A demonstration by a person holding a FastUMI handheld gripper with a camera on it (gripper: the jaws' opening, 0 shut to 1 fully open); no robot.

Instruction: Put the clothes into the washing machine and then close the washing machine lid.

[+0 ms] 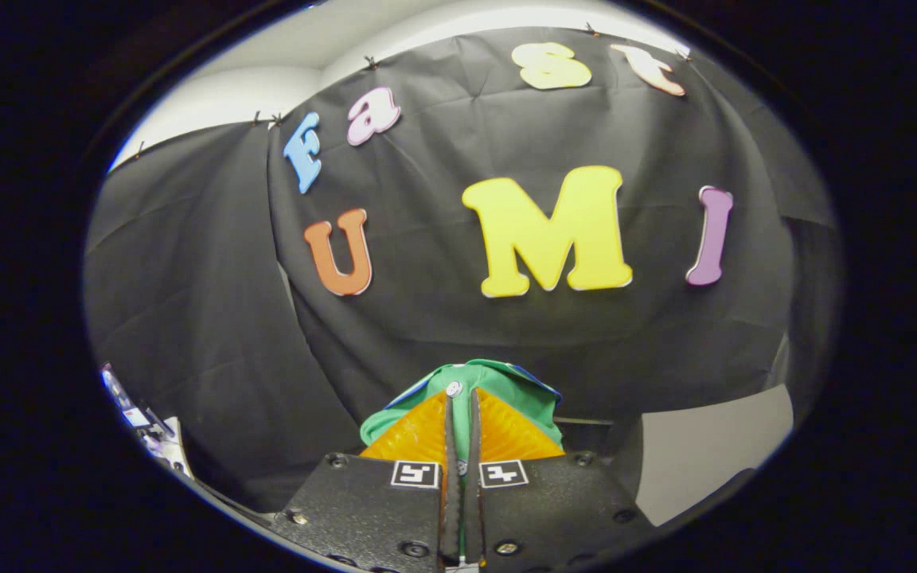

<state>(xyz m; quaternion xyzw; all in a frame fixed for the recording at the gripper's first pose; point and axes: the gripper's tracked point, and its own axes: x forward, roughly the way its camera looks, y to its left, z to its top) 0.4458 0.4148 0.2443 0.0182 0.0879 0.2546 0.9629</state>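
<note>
between the jaws (pixel 462 398), a green garment (pixel 534 394) is being pinched — the two fingers are standing almost together with only a thin fold of cloth in the slit, and the rest of the fabric is bunching up just ahead of and around the tips. the garment is hanging in the air in front of the black cloth wall (pixel 212 318), lifted well up, so it looks like the carrying step toward the washing machine is under way; where the drum lies cannot be told from this view. to do this step well, the grip should be staying firm on the fold while the cloth is being carried over the opening, and the release should be coming only once the bulk of the garment is hanging inside — a loose hem draped over the rim would be stopping the lid from closing. on the gripper body two square coded markers (pixel 415 474) are showing, with no readable words. at the far side some small clutter (pixel 140 418) is too blurred to read.
</note>
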